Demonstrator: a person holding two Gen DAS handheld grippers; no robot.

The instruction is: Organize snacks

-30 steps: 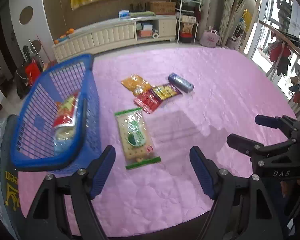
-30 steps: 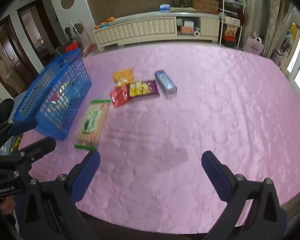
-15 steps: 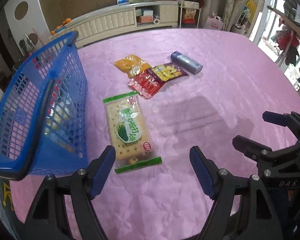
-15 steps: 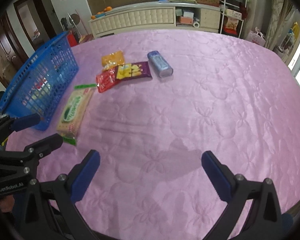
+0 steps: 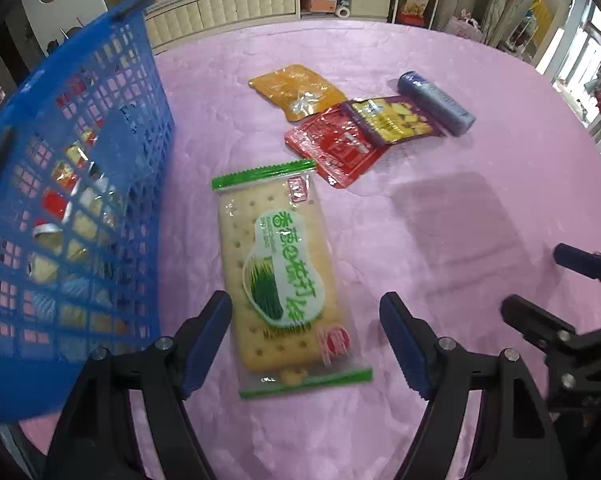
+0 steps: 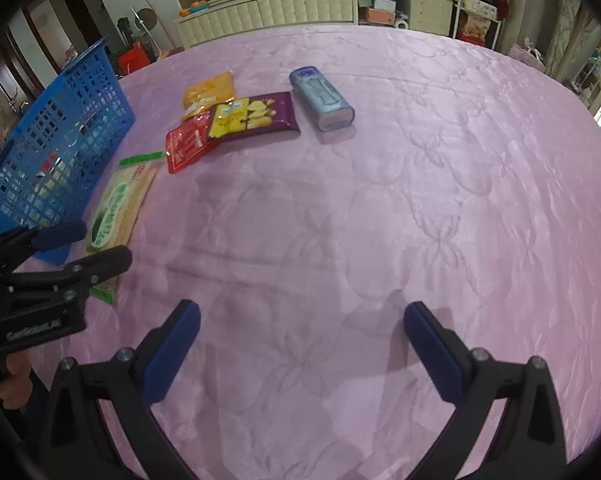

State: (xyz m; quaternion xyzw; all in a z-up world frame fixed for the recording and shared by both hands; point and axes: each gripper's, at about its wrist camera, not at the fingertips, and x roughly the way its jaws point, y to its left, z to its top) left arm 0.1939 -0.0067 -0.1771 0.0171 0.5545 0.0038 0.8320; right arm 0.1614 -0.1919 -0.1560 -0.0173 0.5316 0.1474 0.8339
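Observation:
A green-and-cream cracker packet (image 5: 282,264) lies flat on the pink cloth, its near end between the fingers of my open left gripper (image 5: 306,340); it also shows in the right wrist view (image 6: 118,210). Beyond it lie a red packet (image 5: 334,150), a purple-and-yellow packet (image 5: 392,118), an orange packet (image 5: 298,90) and a blue tube (image 5: 436,102). A blue basket (image 5: 72,200) with several snacks inside stands on the left. My right gripper (image 6: 302,348) is open and empty over bare cloth.
The pink quilted cloth (image 6: 420,200) covers a wide table. A white cabinet (image 6: 300,8) stands behind it, shelves (image 6: 476,4) at the back right. The right gripper shows at the right edge of the left wrist view (image 5: 572,300).
My left gripper has moved forward and down to the cracker packet, which now sits between its fingers. The right gripper has also come lower and closer to the cloth.

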